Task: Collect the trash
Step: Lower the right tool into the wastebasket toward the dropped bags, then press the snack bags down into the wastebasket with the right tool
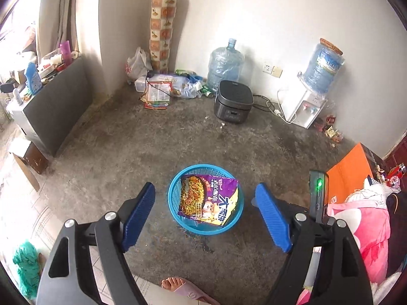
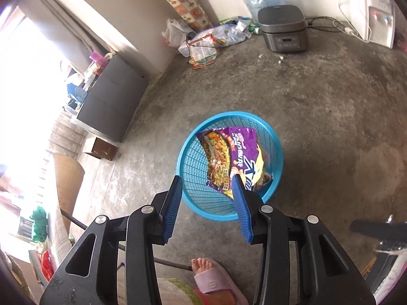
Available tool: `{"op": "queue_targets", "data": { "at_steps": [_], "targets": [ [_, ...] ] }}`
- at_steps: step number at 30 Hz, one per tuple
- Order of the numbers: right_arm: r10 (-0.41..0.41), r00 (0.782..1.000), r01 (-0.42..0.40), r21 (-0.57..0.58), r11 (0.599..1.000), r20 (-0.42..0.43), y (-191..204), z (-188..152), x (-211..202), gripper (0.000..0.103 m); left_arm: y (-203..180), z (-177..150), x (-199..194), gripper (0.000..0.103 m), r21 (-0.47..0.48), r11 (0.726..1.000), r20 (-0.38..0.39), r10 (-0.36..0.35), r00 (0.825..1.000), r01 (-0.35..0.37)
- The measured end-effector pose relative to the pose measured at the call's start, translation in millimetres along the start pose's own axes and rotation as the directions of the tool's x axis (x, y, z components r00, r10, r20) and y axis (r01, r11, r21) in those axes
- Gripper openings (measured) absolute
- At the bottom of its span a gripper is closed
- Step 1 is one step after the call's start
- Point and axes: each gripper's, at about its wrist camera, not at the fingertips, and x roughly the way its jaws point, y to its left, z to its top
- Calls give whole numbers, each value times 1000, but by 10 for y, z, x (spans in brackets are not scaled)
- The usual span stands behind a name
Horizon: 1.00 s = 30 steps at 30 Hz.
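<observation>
A round blue plastic basket (image 1: 175,212) (image 2: 201,167) stands on the concrete floor. A purple instant-noodle wrapper (image 1: 207,198) (image 2: 230,152) lies inside it. My left gripper (image 1: 204,190) hangs well above the basket with its blue pads spread wide and nothing between them. My right gripper (image 2: 207,180) is also above the basket's near rim, jaws partly apart and empty. More wrappers and bags (image 1: 162,92) (image 2: 203,50) lie in the far corner by the wall, and small scraps (image 1: 332,132) lie beside the water dispenser.
A black rice cooker (image 1: 232,105) (image 2: 282,29), a water jug (image 1: 225,62) and a white dispenser (image 1: 302,106) line the far wall. A dark cabinet (image 1: 51,109) (image 2: 112,96) stands at left. A person's foot in a pink slipper (image 1: 183,288) (image 2: 213,277) is near me. Pink bedding (image 1: 366,218) is at right.
</observation>
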Motion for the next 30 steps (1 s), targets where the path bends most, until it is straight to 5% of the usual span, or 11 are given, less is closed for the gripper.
{"op": "queue_targets", "data": {
  "at_steps": [10,17,21,30],
  "targets": [
    [7,1000,-5,-137,991,12,388,206,117,40,454,-544,-1047,84,-78,993,142,97,985,-87],
    [-162,981,124,-307,944,-103,743,438,1243,30,888,-962,-1605,85,-147,969,190,224,956,-198],
    [-363,913,264,-410,873,-187,701,407,2254,23,1102,-1112,-1718,85,-188,951,173,278,945,-245],
    [-642,671,394,-555,733,-371,45,179,3676,19,1414,-1234,-1832,85,-253,917,113,344,932,-308]
  ]
}}
